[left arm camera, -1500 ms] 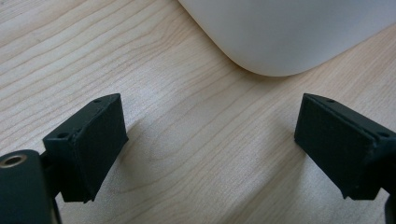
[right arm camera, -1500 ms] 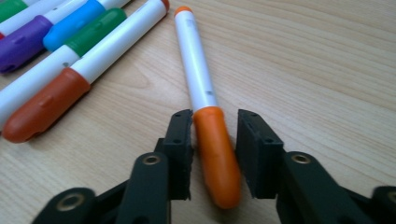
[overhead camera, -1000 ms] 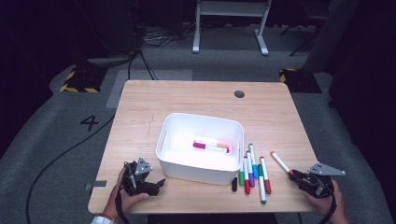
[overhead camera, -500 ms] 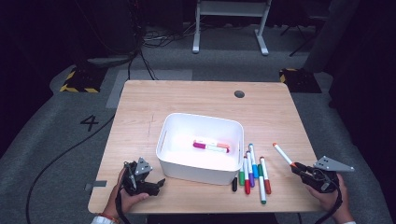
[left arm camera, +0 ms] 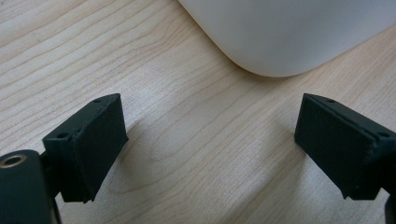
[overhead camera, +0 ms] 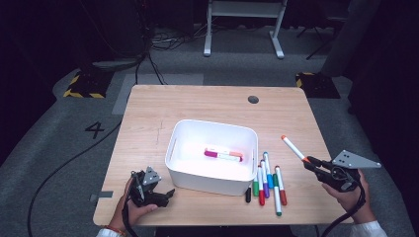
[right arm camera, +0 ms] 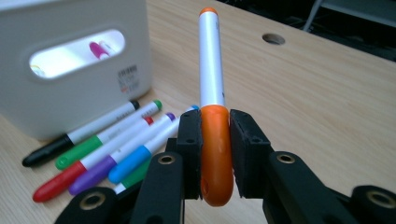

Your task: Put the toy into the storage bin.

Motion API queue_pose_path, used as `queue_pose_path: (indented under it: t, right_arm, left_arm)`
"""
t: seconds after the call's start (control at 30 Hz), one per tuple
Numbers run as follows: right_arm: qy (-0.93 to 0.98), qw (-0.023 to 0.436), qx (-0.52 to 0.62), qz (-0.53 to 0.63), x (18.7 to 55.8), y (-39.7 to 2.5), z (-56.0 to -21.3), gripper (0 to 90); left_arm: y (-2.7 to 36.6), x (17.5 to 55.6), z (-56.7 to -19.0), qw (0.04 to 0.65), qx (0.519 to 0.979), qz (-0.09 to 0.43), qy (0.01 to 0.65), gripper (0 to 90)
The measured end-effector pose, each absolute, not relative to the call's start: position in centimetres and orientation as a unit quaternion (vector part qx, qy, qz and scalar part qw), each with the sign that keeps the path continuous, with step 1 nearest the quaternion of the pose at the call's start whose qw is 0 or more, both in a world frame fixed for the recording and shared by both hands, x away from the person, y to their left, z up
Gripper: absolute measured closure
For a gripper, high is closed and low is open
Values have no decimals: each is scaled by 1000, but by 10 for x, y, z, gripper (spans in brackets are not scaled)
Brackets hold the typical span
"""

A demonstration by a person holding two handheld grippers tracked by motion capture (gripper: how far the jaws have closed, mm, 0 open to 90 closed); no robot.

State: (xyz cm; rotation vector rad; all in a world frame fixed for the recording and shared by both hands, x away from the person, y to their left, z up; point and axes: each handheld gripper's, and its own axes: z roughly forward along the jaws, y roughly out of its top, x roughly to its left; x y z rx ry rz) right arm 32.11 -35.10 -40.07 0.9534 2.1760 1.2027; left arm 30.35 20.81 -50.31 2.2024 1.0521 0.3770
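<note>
You are gripping an orange marker (right arm camera: pixel 212 121) by its cap between the closed fingers of your right gripper (overhead camera: pixel 316 165), its white barrel pointing up beyond the fingertips. Carry it level over the white bin's (overhead camera: pixel 212 175) rim before releasing beside the pink marker (overhead camera: pixel 222 154). Your left gripper (overhead camera: pixel 158 193) is resting on the counter (overhead camera: pixel 207 103), fingers open and empty.

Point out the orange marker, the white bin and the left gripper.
orange marker (right arm camera: pixel 215 158), right gripper view, on its orange cap between the jaws.
white bin (overhead camera: pixel 173 145), high view, on its left rim.
left gripper (overhead camera: pixel 168 193), high view, between its fingertips.
</note>
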Motion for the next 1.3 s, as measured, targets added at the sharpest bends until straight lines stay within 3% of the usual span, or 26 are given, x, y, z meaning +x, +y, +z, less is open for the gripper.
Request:
queue_pose_path:
  t: [0.63, 1.3]
  right_arm:
    - [823, 225, 248, 460, 350, -266, -357, 755]
    - [860, 176, 174, 446, 371, -183, -351, 754]
  left_arm:
    - [208, 303, -503, 328, 841, 142, 405, 92]
    - [208, 303, -503, 330, 842, 144, 403, 92]
